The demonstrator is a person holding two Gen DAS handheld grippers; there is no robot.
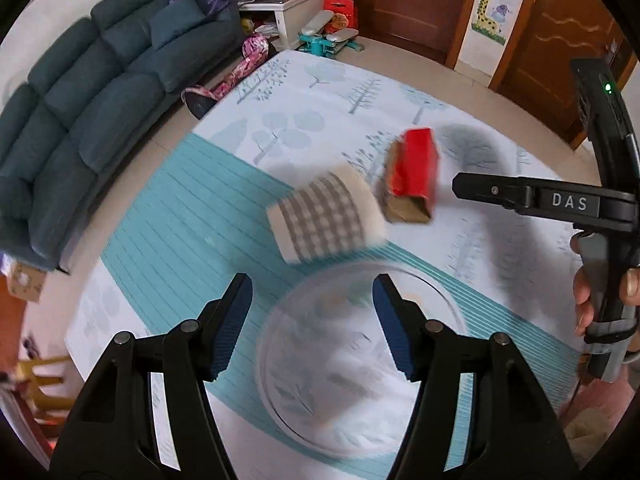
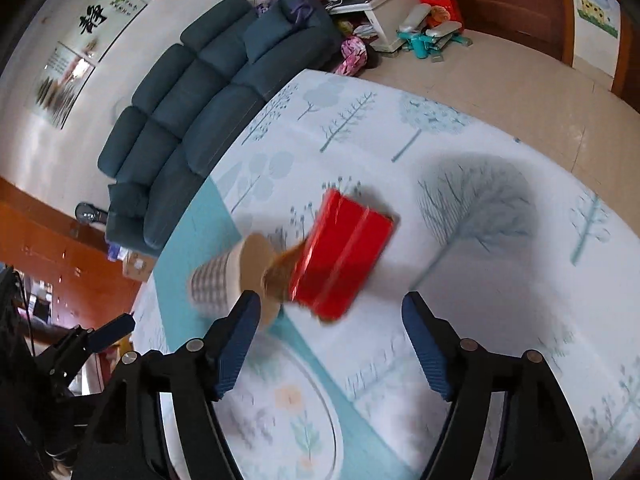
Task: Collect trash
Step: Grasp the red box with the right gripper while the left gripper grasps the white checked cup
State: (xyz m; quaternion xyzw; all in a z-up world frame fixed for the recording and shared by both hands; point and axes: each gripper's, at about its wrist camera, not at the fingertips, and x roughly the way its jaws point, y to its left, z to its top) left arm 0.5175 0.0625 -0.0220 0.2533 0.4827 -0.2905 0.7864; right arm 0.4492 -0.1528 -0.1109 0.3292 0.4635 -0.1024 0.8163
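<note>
A paper cup (image 1: 326, 216) with a grey check pattern lies on its side on the tree-print floor mat (image 1: 192, 216). Touching it on the right is a red box (image 1: 414, 172) with a brown open end. My left gripper (image 1: 312, 284) hangs open above the mat just short of the cup, with nothing between its fingers. My right gripper (image 2: 331, 300) is open too, over the near edge of the red box (image 2: 344, 252), beside the cup (image 2: 212, 284). In the left wrist view a hand (image 1: 584, 300) holds the right gripper, whose black finger (image 1: 488, 191) points at the box.
A clear round plate (image 1: 360, 392) lies on the mat under the left gripper. A dark blue sofa (image 1: 100, 112) lines the mat's left side. Behind stand a white cabinet (image 1: 288, 16), a teal stepper (image 1: 328, 40) and wooden doors (image 1: 412, 0).
</note>
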